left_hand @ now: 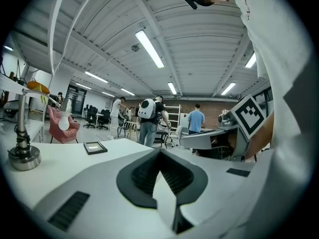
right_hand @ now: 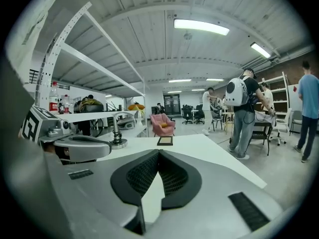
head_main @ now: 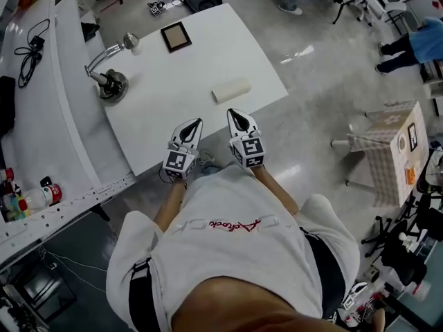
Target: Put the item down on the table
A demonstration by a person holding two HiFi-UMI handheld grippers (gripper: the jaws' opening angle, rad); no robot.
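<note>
A cream-coloured roll (head_main: 231, 90) lies on its side on the white table (head_main: 159, 109), near the right edge, with neither gripper touching it. My left gripper (head_main: 195, 122) and right gripper (head_main: 233, 113) hover side by side over the table's front edge, close to my body, a short way short of the roll. Both pairs of jaws are pressed together with nothing between them, as the left gripper view (left_hand: 159, 152) and the right gripper view (right_hand: 158, 153) show. The roll is hidden in both gripper views.
A dark picture frame (head_main: 176, 37) lies at the table's far end. A metal desk lamp (head_main: 108, 80) stands at the left edge beside a long white shelf unit (head_main: 41, 116). People stand on the floor beyond the table (right_hand: 242, 118). A small checked table (head_main: 387, 151) stands to the right.
</note>
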